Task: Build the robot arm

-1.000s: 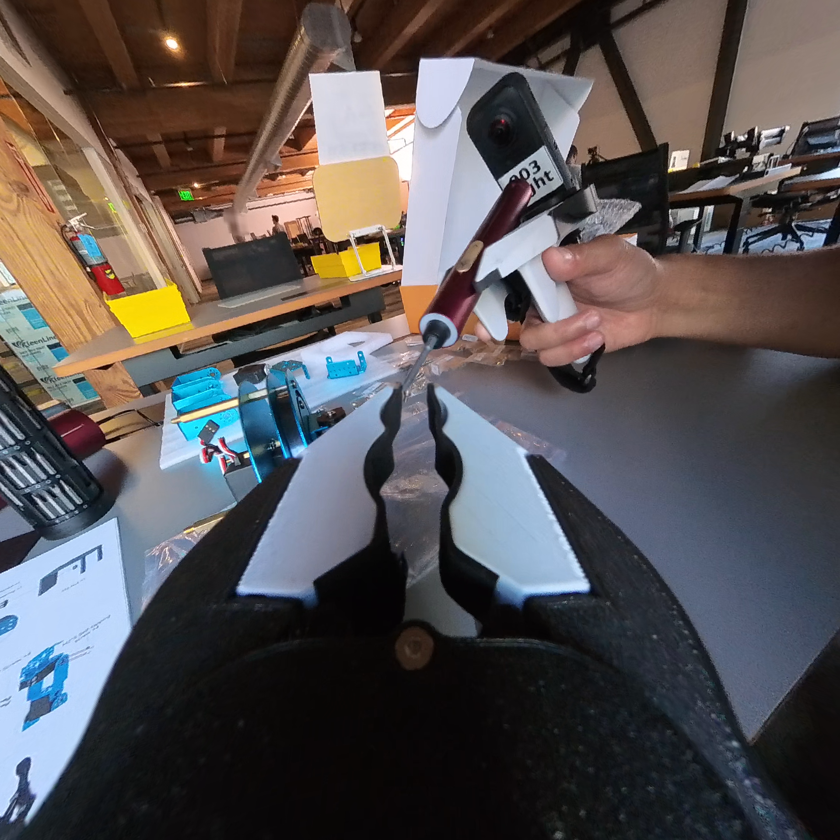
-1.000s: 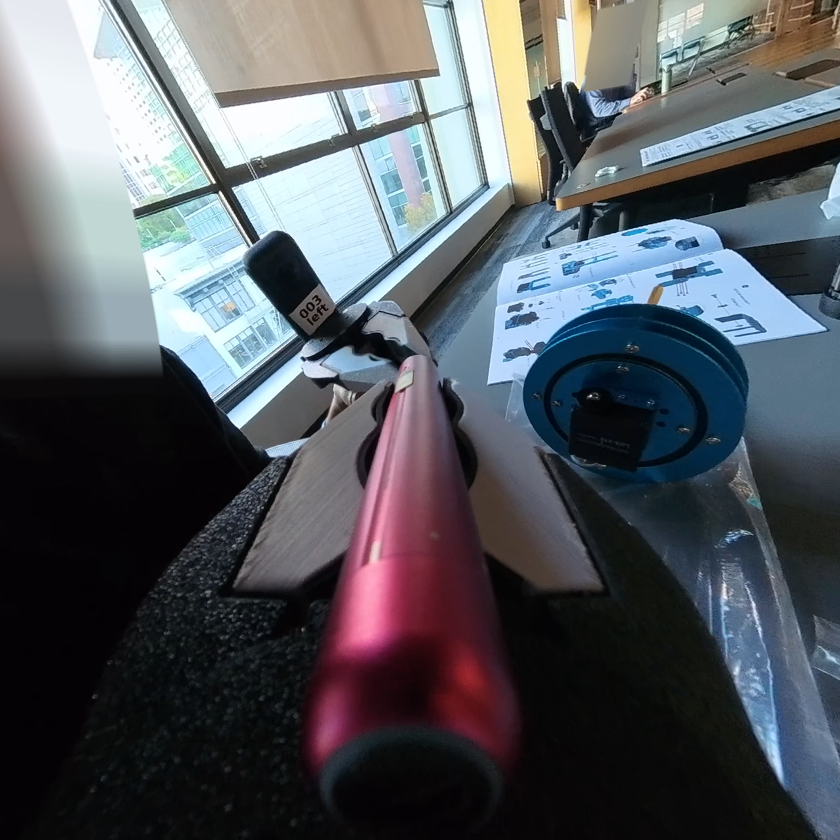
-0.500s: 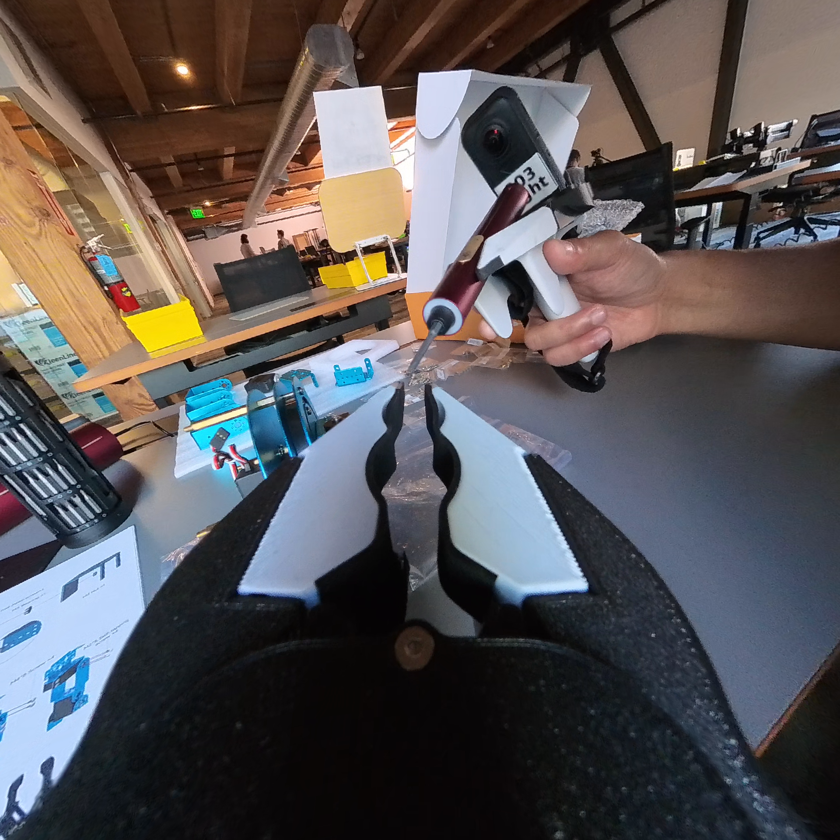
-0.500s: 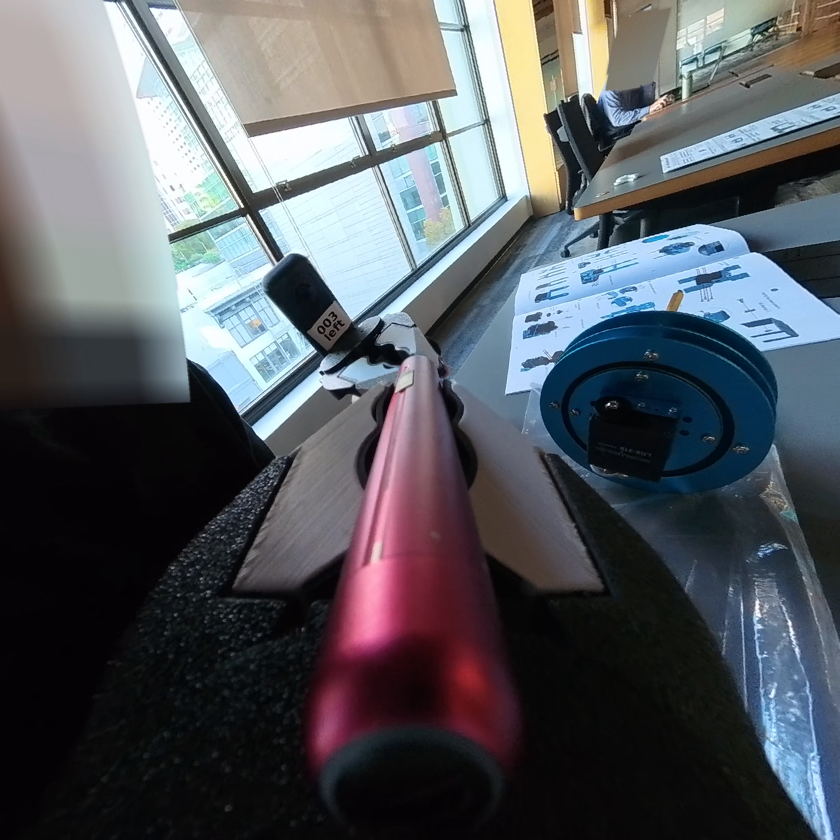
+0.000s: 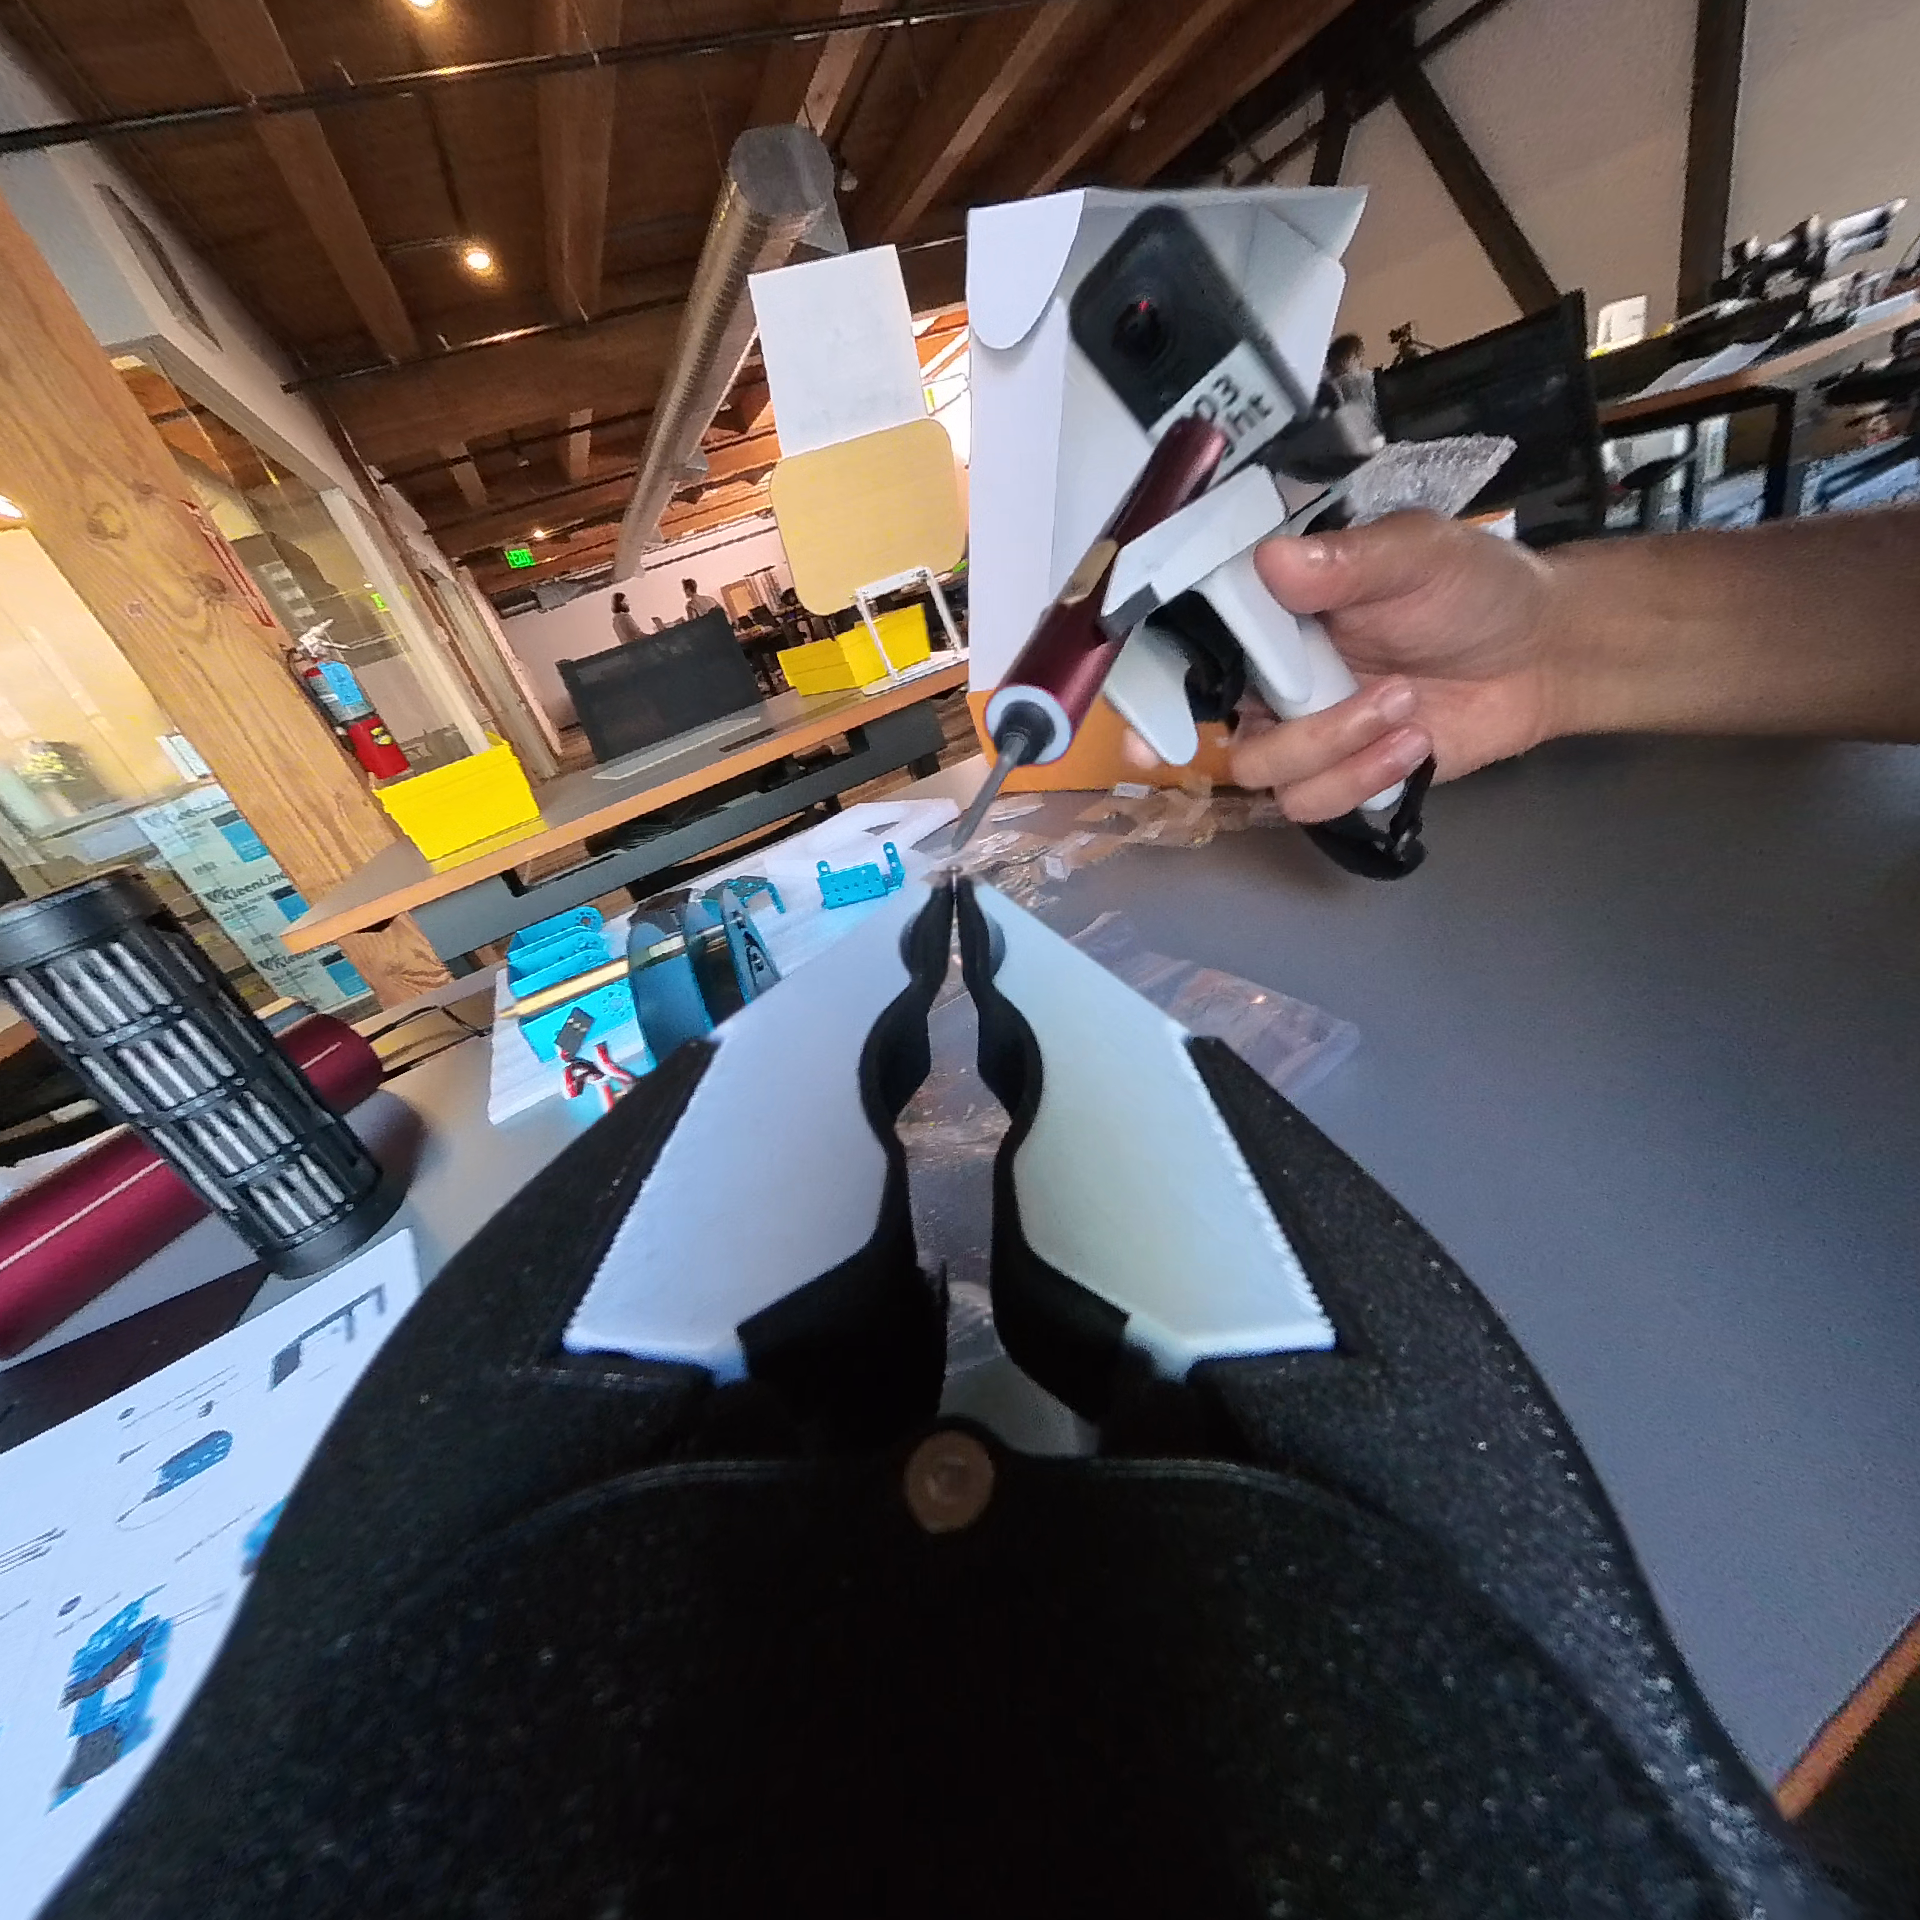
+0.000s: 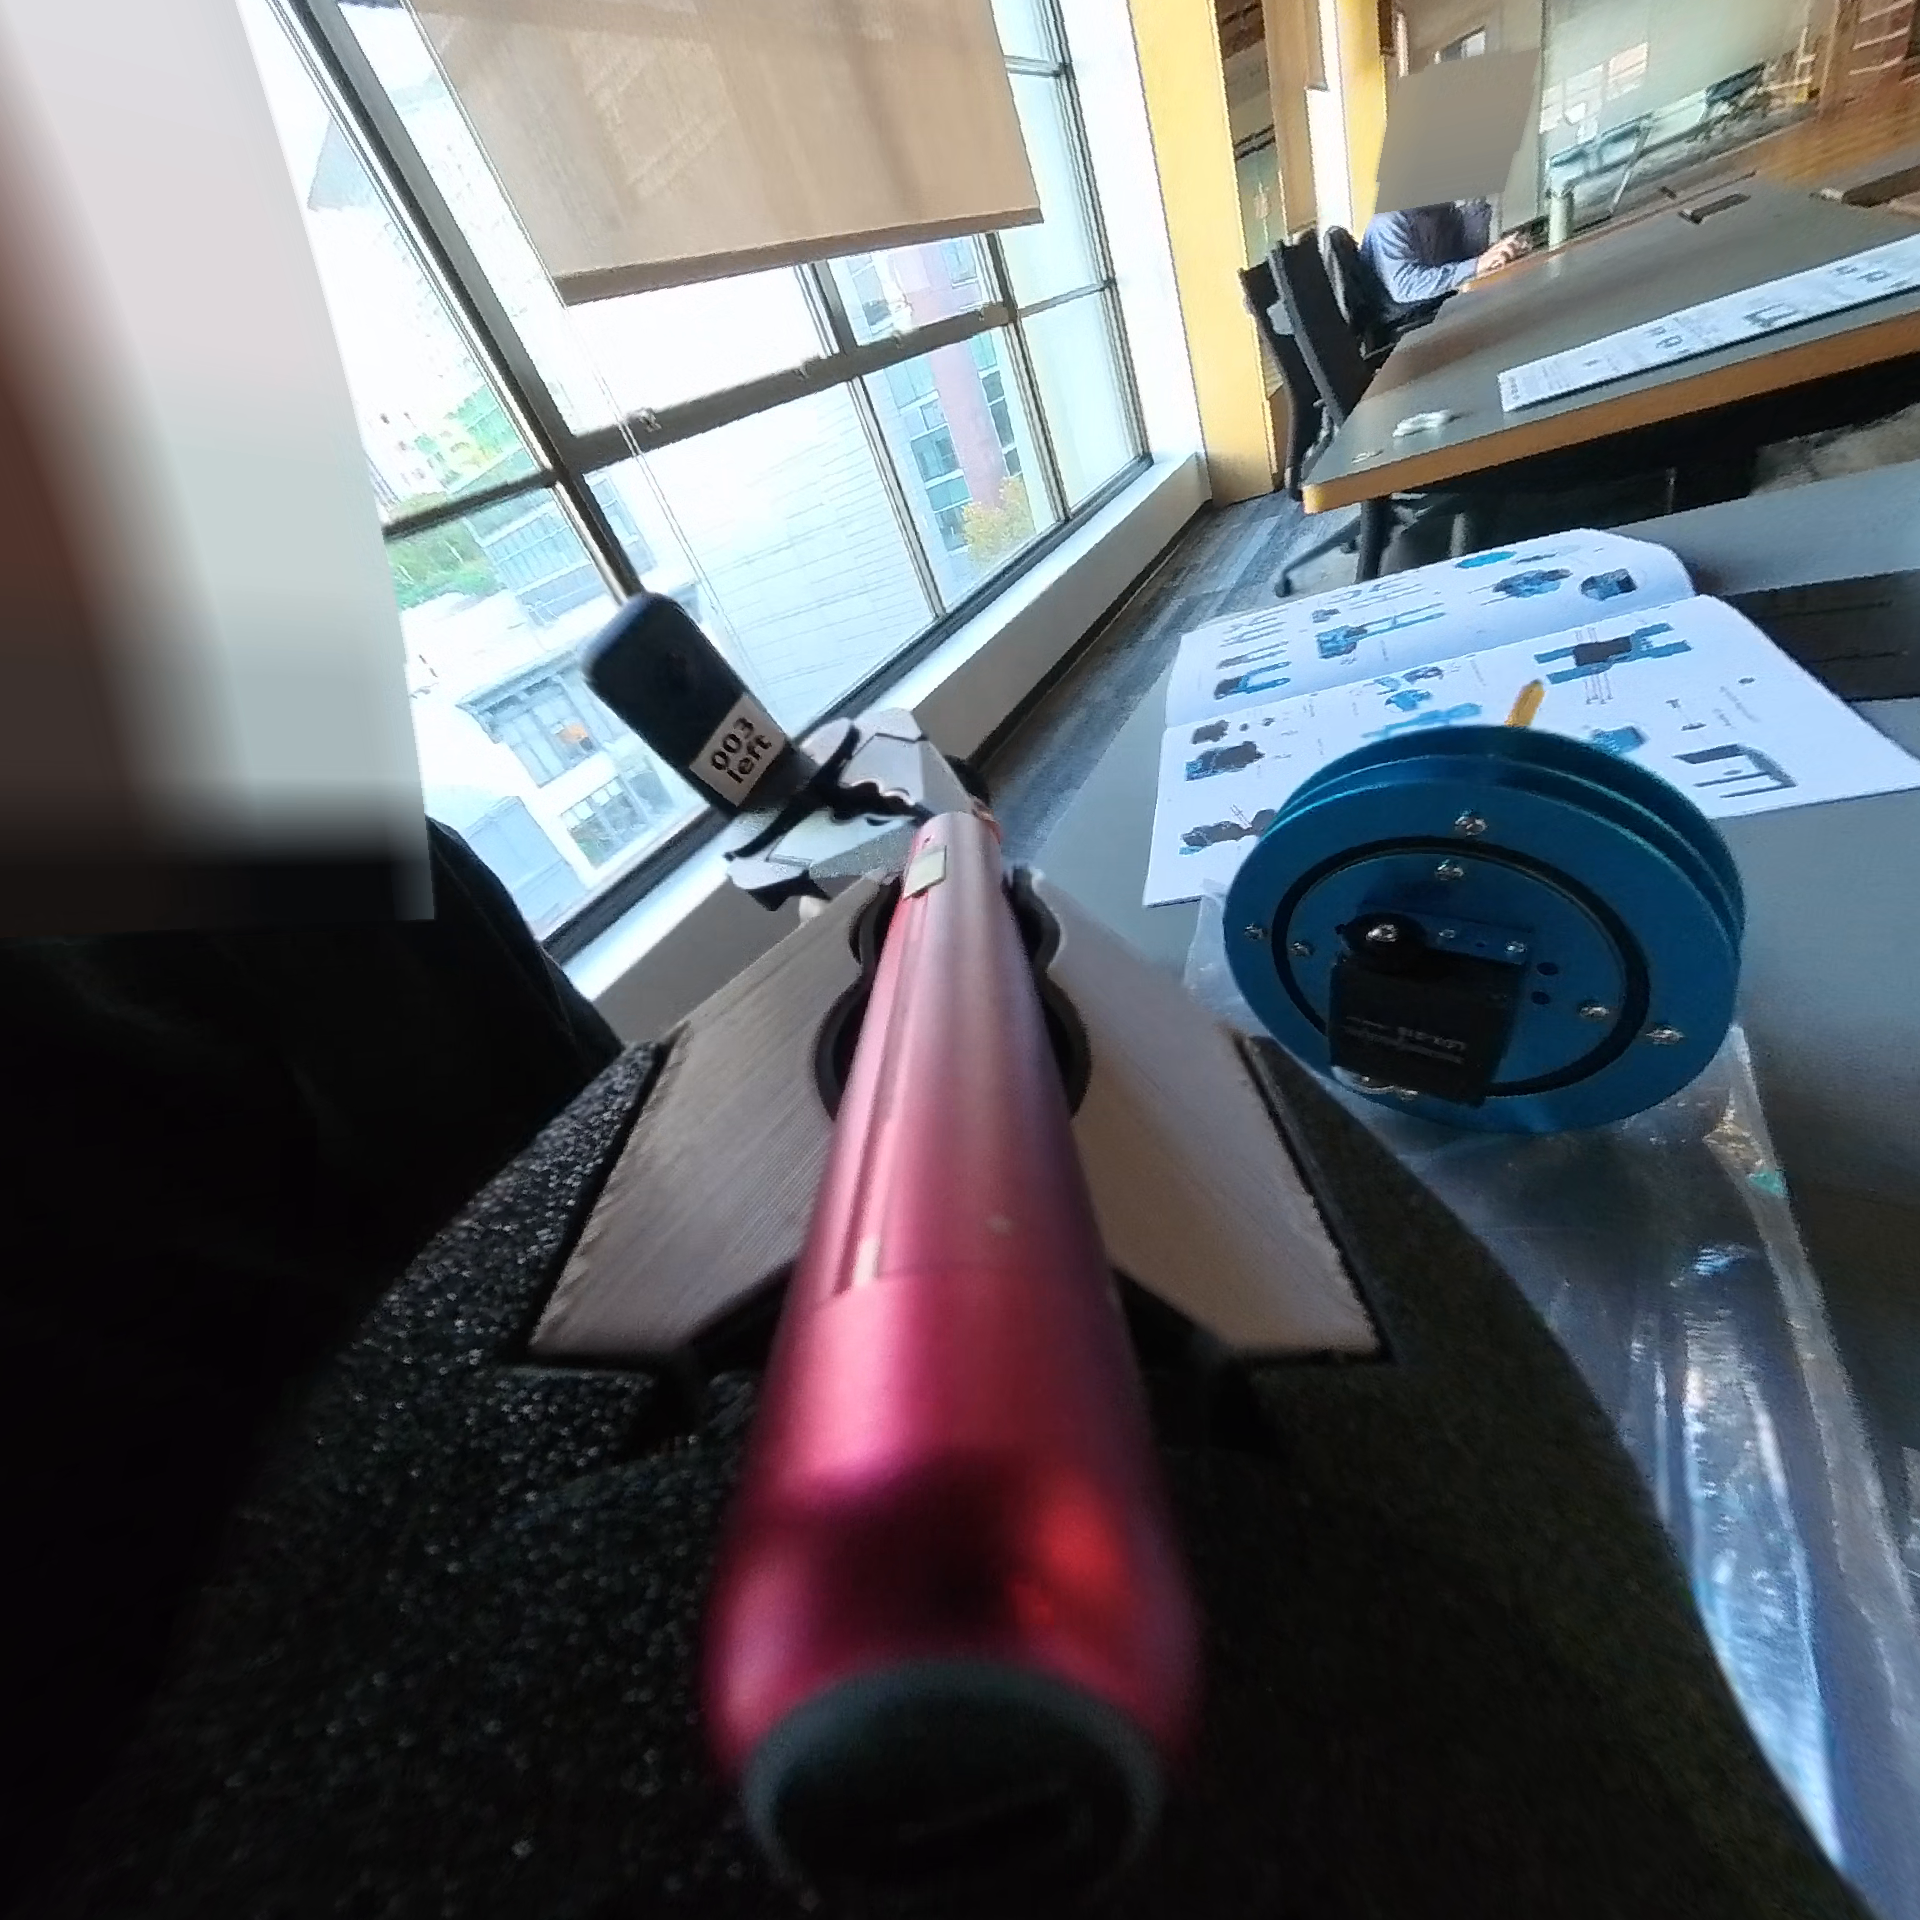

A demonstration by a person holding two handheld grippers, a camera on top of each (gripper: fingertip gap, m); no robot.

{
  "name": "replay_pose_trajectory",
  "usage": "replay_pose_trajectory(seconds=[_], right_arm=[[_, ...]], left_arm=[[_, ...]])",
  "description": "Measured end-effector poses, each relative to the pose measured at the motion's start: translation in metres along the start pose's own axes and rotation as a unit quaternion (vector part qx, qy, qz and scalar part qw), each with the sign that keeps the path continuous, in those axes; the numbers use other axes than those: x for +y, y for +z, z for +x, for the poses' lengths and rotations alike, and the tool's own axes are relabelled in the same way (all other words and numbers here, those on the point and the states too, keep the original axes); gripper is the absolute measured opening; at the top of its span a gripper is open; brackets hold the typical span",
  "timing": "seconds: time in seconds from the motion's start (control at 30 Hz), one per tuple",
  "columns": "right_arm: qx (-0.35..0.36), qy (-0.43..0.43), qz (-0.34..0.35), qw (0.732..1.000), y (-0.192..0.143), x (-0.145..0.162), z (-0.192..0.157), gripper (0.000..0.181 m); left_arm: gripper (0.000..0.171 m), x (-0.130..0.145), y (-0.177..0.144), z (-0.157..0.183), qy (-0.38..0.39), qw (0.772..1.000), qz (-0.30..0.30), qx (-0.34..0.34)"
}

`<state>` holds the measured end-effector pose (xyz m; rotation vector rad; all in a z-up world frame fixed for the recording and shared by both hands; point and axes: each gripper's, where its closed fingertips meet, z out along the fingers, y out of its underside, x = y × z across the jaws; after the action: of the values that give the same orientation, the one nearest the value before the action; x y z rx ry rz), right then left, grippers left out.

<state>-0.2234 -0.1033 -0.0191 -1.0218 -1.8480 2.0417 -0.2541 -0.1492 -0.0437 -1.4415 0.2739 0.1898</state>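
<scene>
The left gripper point(image 5: 954, 891) has its white fingers drawn almost together, the black tips pinching a tiny silvery part, likely a small screw point(image 5: 948, 879), though it is too small to tell for sure. It is held up above the grey tabletop point(image 5: 1558, 1039), over clear plastic bags of small hardware point(image 5: 1226, 1013) that lie toward the far side.

The right gripper point(image 5: 1117, 597), gripped by a bare hand point(image 5: 1382, 665), is clamped around the barrel of a maroon precision screwdriver point(image 5: 1112, 582). The driver slopes down toward the left gripper, its dark bit point(image 5: 982, 795) ending just above the pinched part; whether bit and part touch cannot be told. In the right wrist view the same screwdriver point(image 6: 935, 1195) runs straight out between the right gripper's fingers point(image 6: 717, 1132), which press on it from both sides, and the left gripper point(image 6: 862, 821) sits just past its tip.

Just beside the screwdriver in that view, a blue round wheel with a black servo at its hub point(image 6: 1475, 935) stands on edge on a clear plastic bag point(image 6: 1714, 1351), with an open instruction booklet point(image 6: 1455, 665) behind it. Toward the tabletop's left edge stand a black mesh bit holder point(image 5: 197, 1081), a maroon tube point(image 5: 114, 1205) lying flat, and blue metal brackets on a white foam tray point(image 5: 582, 966). A white and orange carton point(image 5: 1039, 468) stands upright at the far edge.
</scene>
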Motion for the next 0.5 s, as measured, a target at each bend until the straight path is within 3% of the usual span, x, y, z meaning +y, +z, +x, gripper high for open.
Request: replay_pose_trajectory(seconds=[0.2, 0.23, 0.5], right_arm=[[0.037, -0.083, -0.042, 0.995, 0.003, 0.0, -0.007, 0.03], [0.039, -0.088, -0.051, 0.994, 0.004, 0.001, -0.008, 0.023], [0.048, -0.098, -0.055, 0.992, 0.007, 0.003, -0.009, 0.023]], left_arm=[[0.0, 0.013, 0.001, -0.003, 0.05, 0.998, -0.03, -0.016], [0.0, 0.013, 0.002, -0.003, 0.048, 0.998, -0.031, -0.015], [0.0, 0.011, 0.001, 0.001, 0.05, 0.998, -0.029, -0.009]])
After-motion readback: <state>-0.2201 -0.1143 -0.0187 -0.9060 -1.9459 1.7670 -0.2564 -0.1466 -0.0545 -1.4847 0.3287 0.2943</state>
